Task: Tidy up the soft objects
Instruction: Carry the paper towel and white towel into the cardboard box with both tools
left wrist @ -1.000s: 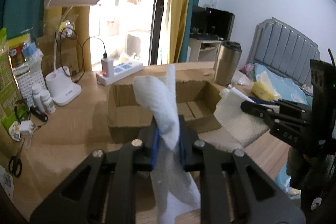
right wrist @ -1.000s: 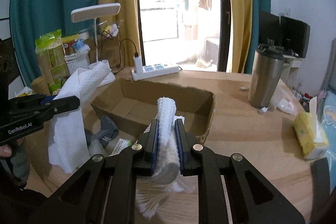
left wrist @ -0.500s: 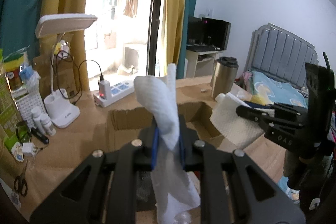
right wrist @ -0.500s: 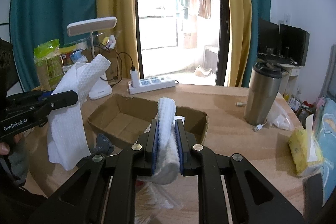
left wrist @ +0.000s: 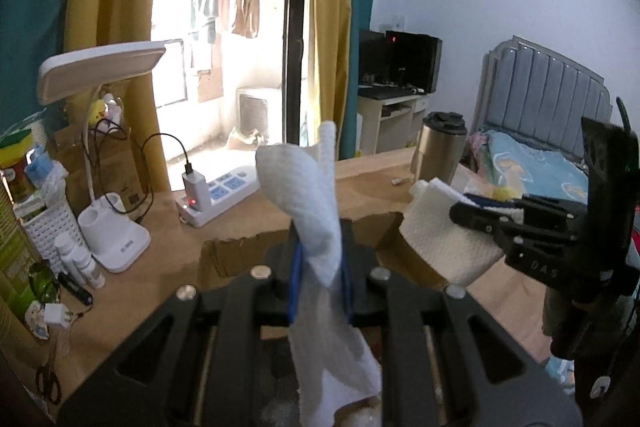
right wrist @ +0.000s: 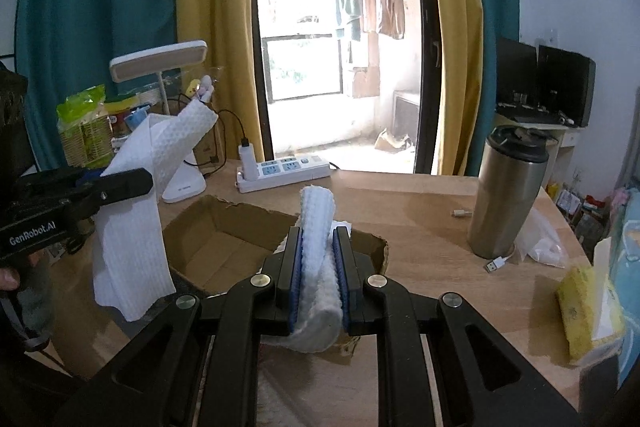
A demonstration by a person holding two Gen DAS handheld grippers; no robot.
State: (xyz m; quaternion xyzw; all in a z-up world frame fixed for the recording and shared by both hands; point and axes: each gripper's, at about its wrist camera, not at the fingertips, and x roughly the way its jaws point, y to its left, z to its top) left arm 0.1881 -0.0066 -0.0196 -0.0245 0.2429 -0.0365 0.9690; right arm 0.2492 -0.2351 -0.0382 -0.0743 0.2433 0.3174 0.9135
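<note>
We are reading "GenRobot.AI" in white on the side of the left gripper (right wrist: 132,183) in the right wrist view, and the letters "DAS" on the side of the right gripper (left wrist: 464,215) in the left wrist view; the small print on the lamp (left wrist: 116,247) base is too fine to read. We are holding both grippers tilted somewhat downward above the near edge of the table (right wrist: 420,203), the left one at the left side and the right one nearer the middle. The left gripper's jaws are closed tight on a white cloth (left wrist: 316,211), whose ends are sticking up above the pads and hanging down below them. The right gripper's jaws are likewise pinched on a second white cloth (right wrist: 318,227), bunched thickly between the blue pads. Beyond them a cardboard box (right wrist: 224,231) is sitting open on the table, and what we can see of its floor is showing only bare cardboard. A steel mug (right wrist: 508,195) is standing toward the right edge, and a power strip (right wrist: 284,173) is lying at the far edge.
</note>
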